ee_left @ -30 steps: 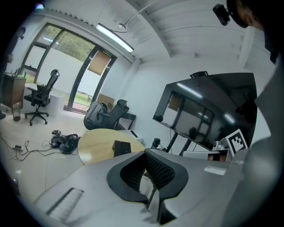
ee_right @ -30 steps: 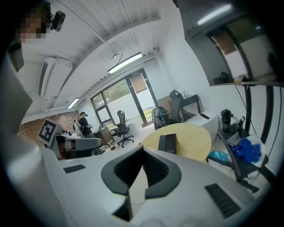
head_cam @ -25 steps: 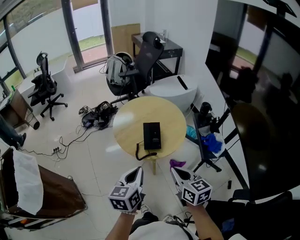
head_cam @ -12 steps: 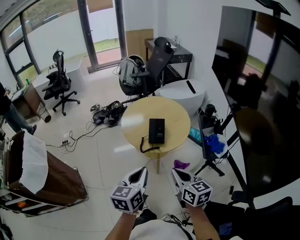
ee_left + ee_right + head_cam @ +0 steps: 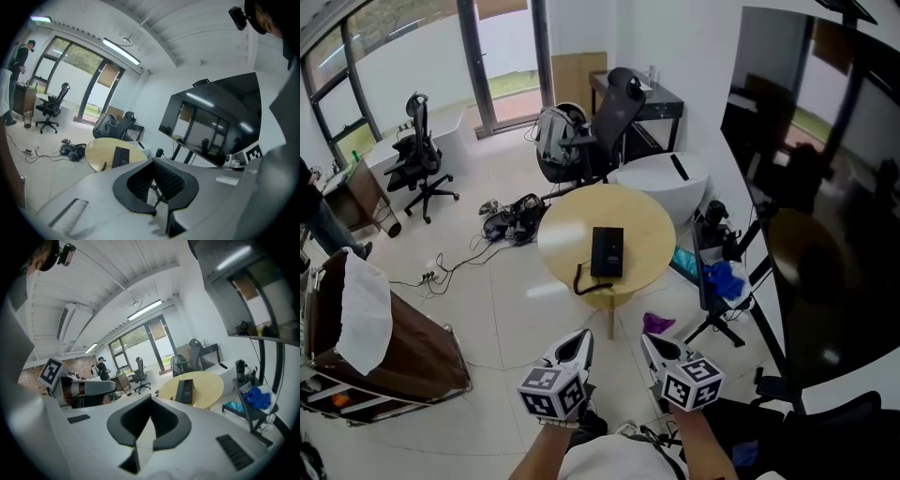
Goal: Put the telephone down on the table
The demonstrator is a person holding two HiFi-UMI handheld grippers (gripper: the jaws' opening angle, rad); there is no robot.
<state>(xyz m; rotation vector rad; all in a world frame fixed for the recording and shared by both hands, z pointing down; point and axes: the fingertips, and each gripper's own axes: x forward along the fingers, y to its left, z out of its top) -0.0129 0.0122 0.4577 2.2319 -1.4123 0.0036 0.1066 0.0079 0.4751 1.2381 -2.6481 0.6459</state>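
The telephone (image 5: 607,251) is black and lies flat on the round wooden table (image 5: 647,234), about in the middle of the top and a little toward the near edge. Its black cord (image 5: 580,279) curls from its near end to the near edge of the table, on the left side. Nothing touches the telephone.

Both grippers are in the air on the near side of the table, well apart from it, and they point toward it. The left gripper (image 5: 584,335) has its jaws pressed together with nothing between them. The right gripper (image 5: 646,339) also has its jaws pressed together and holds nothing. They are side by side, near each other but not touching.

In the left gripper view the telephone (image 5: 121,156) and the table (image 5: 99,151) show far past the closed tips. In the right gripper view it is the same.

Behind the table stands a black chair (image 5: 614,108) with a grey backpack (image 5: 551,136) beside it. On the floor just left of the table lies a heap of cables (image 5: 511,217). Far left of the table is another chair (image 5: 417,155). On the right of the table a blue cloth (image 5: 722,279) hangs on a black stand, and further right is a big dark screen (image 5: 806,187). A small purple thing (image 5: 656,323) lies on the floor near the foot of the table
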